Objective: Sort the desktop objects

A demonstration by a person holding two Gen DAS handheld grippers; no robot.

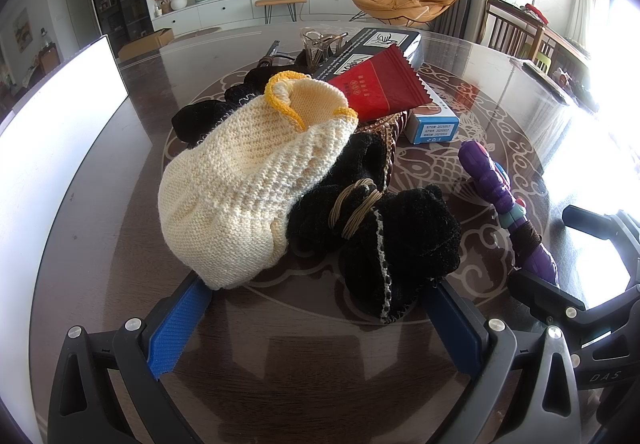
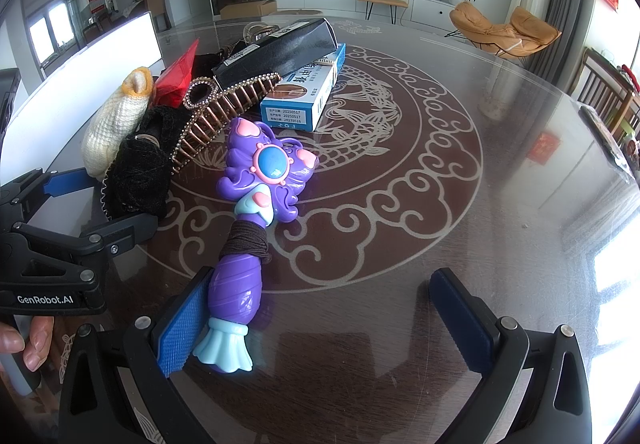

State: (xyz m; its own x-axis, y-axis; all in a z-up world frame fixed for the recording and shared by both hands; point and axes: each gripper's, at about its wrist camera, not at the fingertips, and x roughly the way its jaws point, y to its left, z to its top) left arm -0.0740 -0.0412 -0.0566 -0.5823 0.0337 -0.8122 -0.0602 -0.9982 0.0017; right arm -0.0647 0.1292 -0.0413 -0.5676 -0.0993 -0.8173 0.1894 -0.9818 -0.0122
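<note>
A pile sits on the glass table: a cream knitted pouch [image 1: 240, 187] with a yellow rim, black fuzzy cloth [image 1: 400, 240], a red sachet [image 1: 380, 83], a blue-white box [image 1: 434, 125], a black box [image 1: 376, 43] and a rhinestone hair claw [image 2: 224, 111]. My left gripper [image 1: 316, 324] is open, its blue pads either side of the pouch and black cloth. A purple toy wand [image 2: 256, 195] lies to the right. My right gripper [image 2: 324, 320] is open around the wand's handle; the left pad [image 2: 180, 328] touches it.
A white board [image 1: 52, 147] stands along the table's left side. A clear hair clip [image 1: 316, 39] lies behind the pile. The left gripper body [image 2: 60, 244] shows at the right wrist view's left edge. Wooden chairs [image 1: 516, 27] stand at the far right.
</note>
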